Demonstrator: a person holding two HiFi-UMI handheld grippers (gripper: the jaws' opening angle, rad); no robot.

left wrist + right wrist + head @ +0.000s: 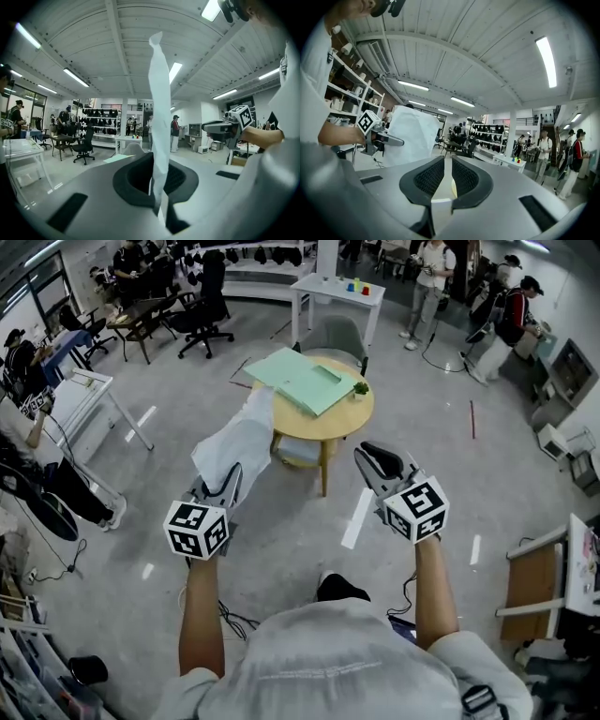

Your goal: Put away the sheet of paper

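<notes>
My left gripper [225, 486] is shut on a white sheet of paper [239, 442], which stands up from the jaws and leans toward the round wooden table [328, 426]. In the left gripper view the paper [160, 112] rises edge-on as a tall strip from between the pads of the left gripper [157, 183]. My right gripper [377, 461] is level beside it, to the right, holding nothing. Its jaws [446, 176] stand a narrow slit apart. From the right gripper view I see the left gripper [382, 138] with the paper [412, 140] in it.
On the round table lie green sheets [305, 379] and a small plant [360, 388]; a grey chair [333, 334] stands behind it. A white table [337, 292] with coloured cups is farther back. A folding table [84, 395] is at the left. Several people stand around the room.
</notes>
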